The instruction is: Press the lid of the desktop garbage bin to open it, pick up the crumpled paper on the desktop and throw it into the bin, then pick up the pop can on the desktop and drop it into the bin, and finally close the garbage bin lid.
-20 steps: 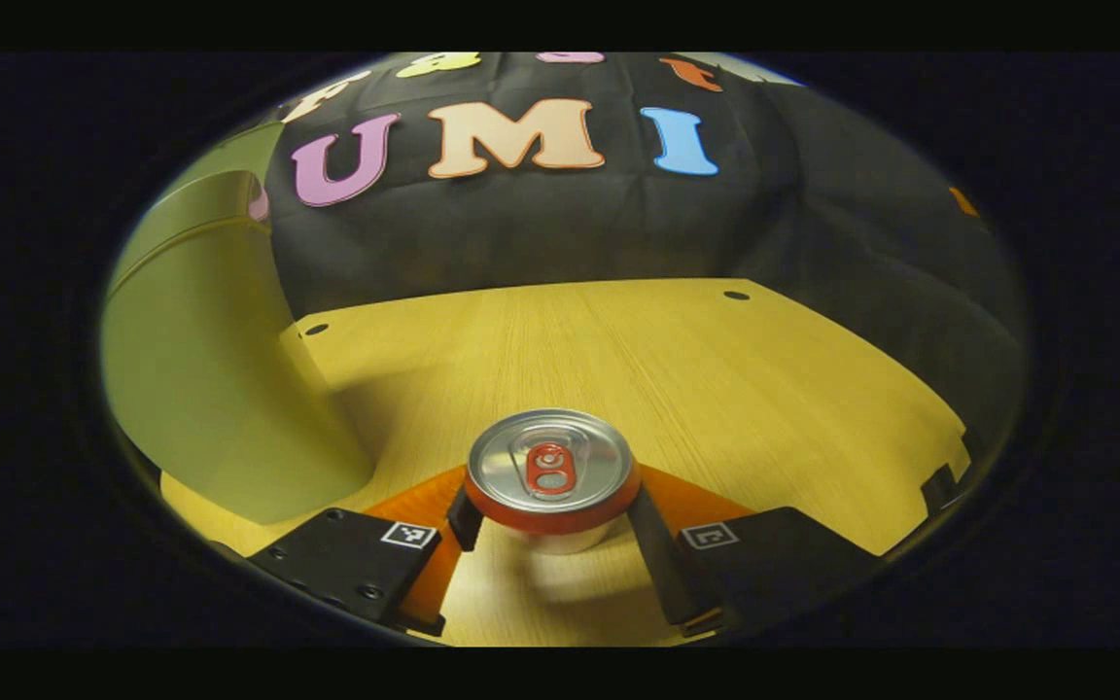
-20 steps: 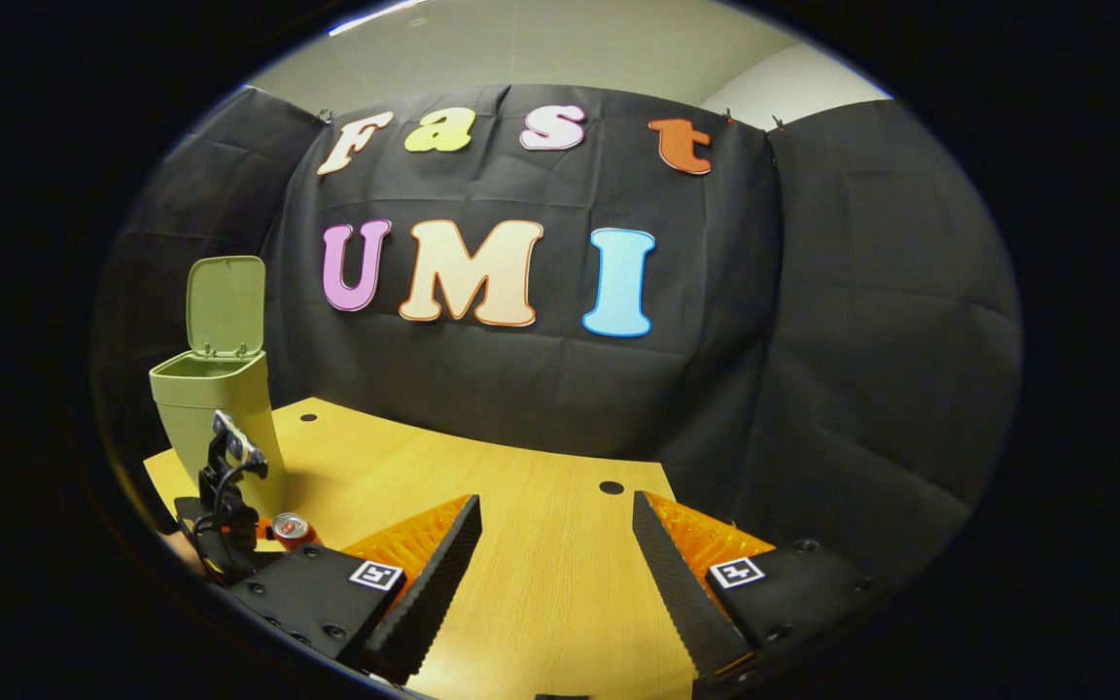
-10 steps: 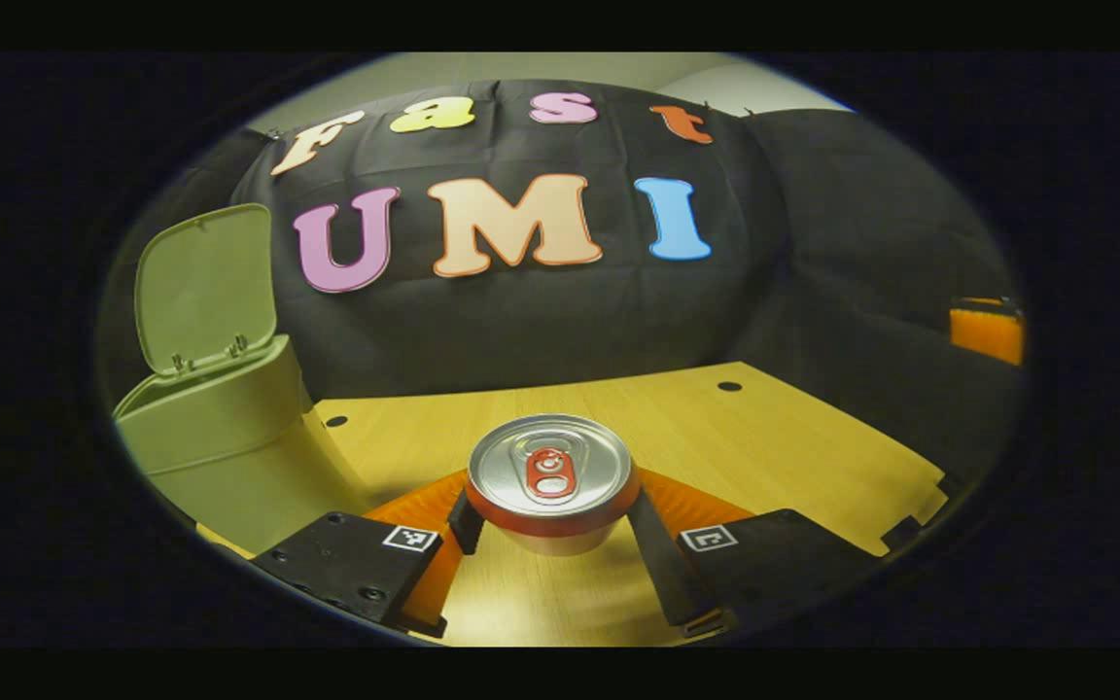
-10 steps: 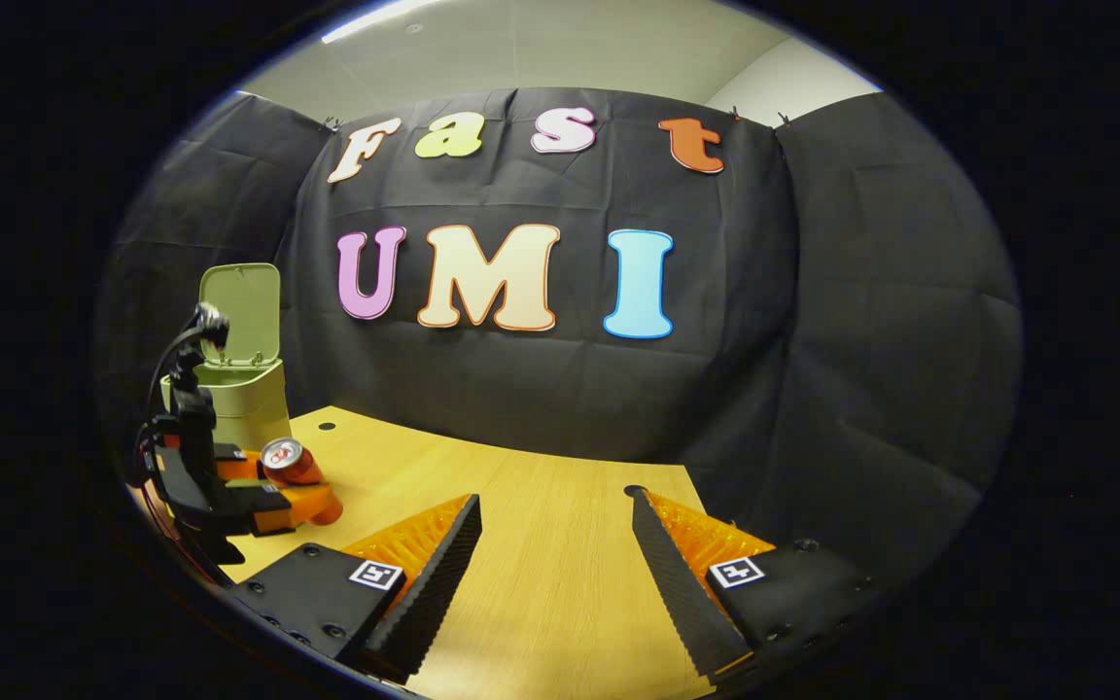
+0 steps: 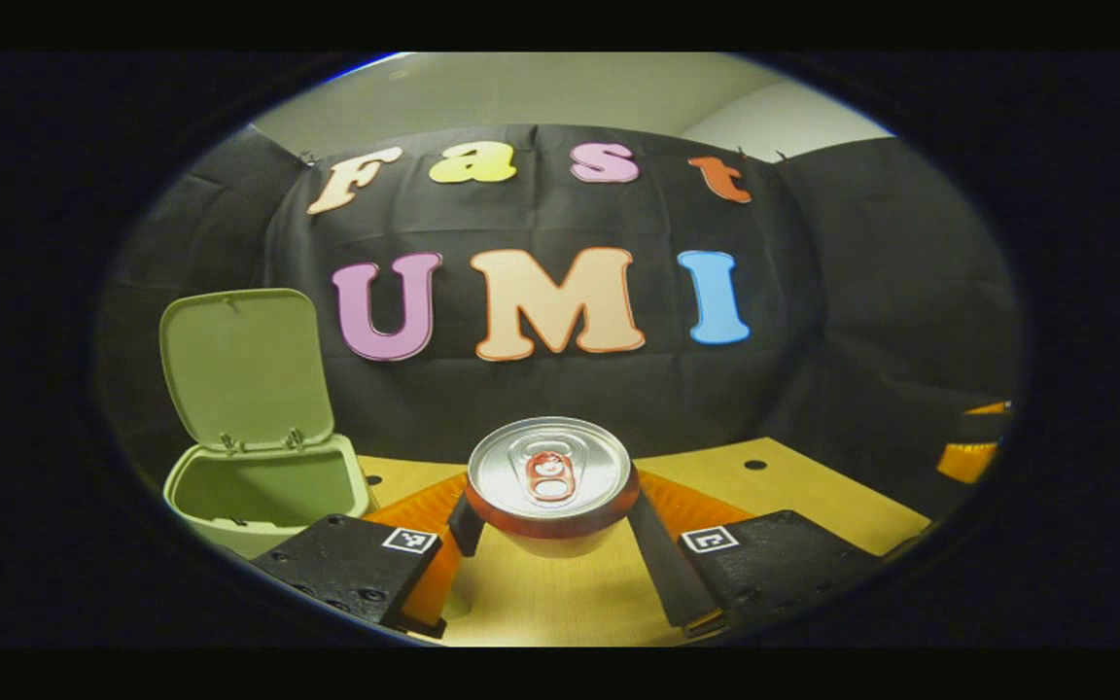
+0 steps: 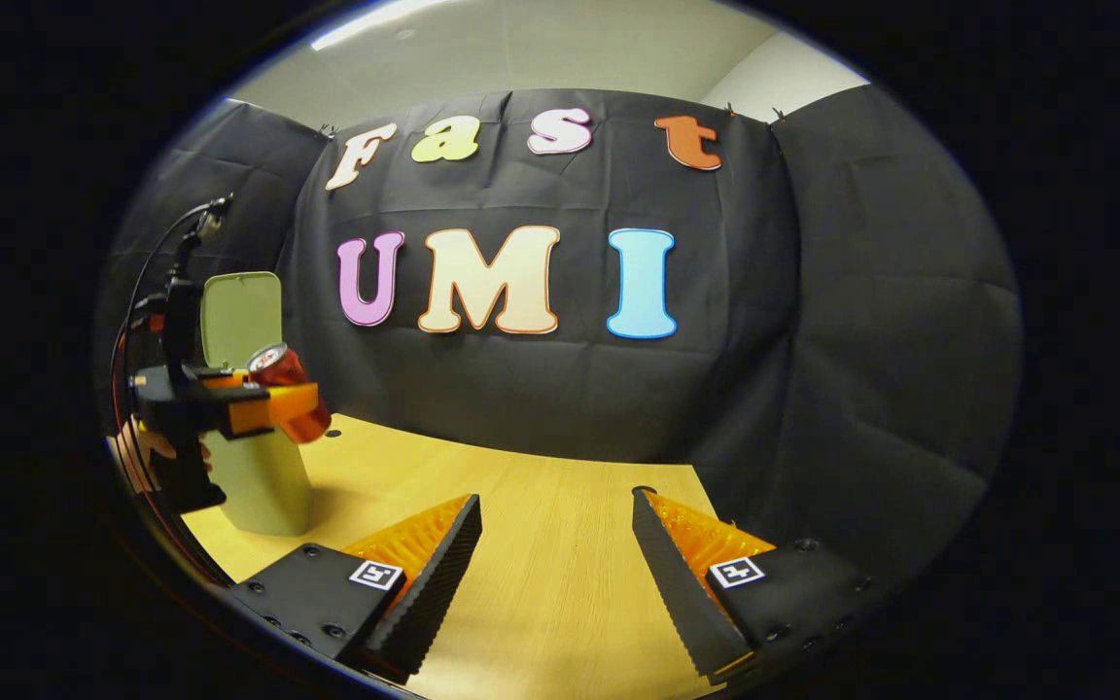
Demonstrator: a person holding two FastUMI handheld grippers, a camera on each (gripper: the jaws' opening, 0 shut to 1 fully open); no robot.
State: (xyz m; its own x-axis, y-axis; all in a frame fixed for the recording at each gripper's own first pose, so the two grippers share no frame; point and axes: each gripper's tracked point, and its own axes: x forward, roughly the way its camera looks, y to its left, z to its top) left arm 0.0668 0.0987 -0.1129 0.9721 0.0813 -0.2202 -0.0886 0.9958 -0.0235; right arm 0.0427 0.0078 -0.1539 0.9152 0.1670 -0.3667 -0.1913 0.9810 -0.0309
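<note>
The left hand-held gripper (image 5: 552,540) grasps the can (image 5: 551,483) by its sides, one finger pressed against each flank just under the rim, with the can's silver top and pull tab facing the camera. The can is off the worktop (image 5: 793,486): in the right gripper view it hangs in the air, tilted, in front of the bin's upper part, with the person's hand (image 6: 137,452) below it on the handle.

The bin (image 5: 263,486) stands at the far left of the worktop with its lid (image 5: 244,367) swung up and back on its hinges, so the mouth is open. From the left gripper view the opening lies just left of the can and a little lower. What can be seen of the bin's inside is too shallow to tell whether the paper is in there; no crumpled paper lies on the stretch of worktop in view, so that step is probably done.

The right hand-held gripper (image 6: 556,559) is released, its fingers spread wide with nothing between them, hovering low over the near middle of the worktop, well apart from the bin.

By my reading, the lid press is done, the paper is likely binned, and the can is in the carry stage. Left to do: bring the can over the mouth, let it go, then push the lid down.
</note>
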